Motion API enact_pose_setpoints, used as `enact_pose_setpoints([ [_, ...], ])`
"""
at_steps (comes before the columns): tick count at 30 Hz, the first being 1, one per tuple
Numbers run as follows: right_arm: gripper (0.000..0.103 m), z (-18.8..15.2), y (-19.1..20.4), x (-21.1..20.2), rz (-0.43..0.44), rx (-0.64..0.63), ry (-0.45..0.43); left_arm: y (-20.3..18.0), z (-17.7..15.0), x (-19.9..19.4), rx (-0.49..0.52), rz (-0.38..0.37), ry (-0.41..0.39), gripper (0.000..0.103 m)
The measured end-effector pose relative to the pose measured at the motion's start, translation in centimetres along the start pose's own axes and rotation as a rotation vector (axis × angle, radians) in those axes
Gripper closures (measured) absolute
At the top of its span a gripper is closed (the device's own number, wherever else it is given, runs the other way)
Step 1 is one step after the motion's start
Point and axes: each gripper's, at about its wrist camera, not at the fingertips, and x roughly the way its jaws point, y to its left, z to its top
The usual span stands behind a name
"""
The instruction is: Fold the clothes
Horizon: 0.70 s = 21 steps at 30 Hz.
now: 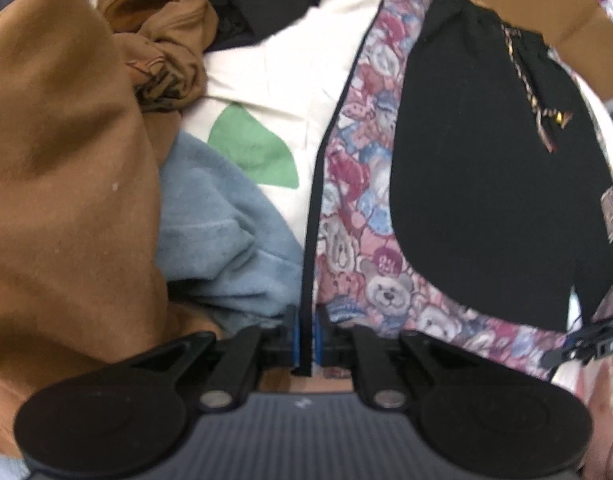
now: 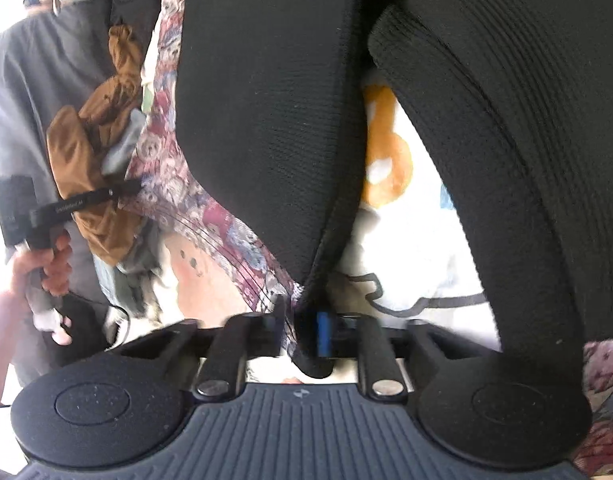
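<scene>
A teddy-bear print cloth (image 1: 366,160) with a dark piped edge lies spread out, and a black garment (image 1: 486,180) with a patterned drawstring rests on top of it. My left gripper (image 1: 306,332) is shut on that dark edge. In the right wrist view the same black garment (image 2: 266,120) hangs in thick folds. Its lowest corner, with a bit of the bear-print cloth (image 2: 194,200), sits between the parted jaws of my right gripper (image 2: 304,330), which is open. A hand (image 2: 50,264) holds the left gripper (image 2: 124,190) at the cloth's far edge.
Brown garments (image 1: 58,160) are heaped at the left, beside a light blue cloth (image 1: 218,232). Under everything lies a white sheet (image 1: 274,80) with a green leaf print. Cardboard (image 1: 546,8) shows at the top right. A white cloth with an orange print (image 2: 386,160) lies behind the black folds.
</scene>
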Motion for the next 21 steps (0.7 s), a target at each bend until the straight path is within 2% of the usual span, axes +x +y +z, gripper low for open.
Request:
enact_pose_setpoints([
  [1,0.062,-0.1,0.2,0.1,-0.002,-0.016,0.001,0.2,0.0,-0.3,-0.012,-0.010,-0.004,0.095],
  [5,0.062,-0.2,0.7,0.6,-0.009,-0.074,0.020,0.2,-0.1,-0.9,-0.014,-0.018,-0.002,0.095],
  [6,0.076,-0.2,0.8,0.7,-0.008,-0.088,0.031,0.3,-0.1,-0.9,-0.015,-0.021,-0.003,0.095],
  [7,0.100,-0.2,0.8,0.8,-0.006,-0.099,0.042,0.3,-0.2,-1.1,-0.015,-0.023,-0.007,0.095],
  [15,0.100,0.6,-0.5,-1.1,0.076,-0.025,0.117,-0.4,0.6,-1.6,-0.014,-0.004,-0.046,0.095],
  [21,0.097,0.4,-1.2,0.0,-0.059,-0.020,0.165,-0.7,0.6,0.5,0.029,0.063,-0.004,0.095],
])
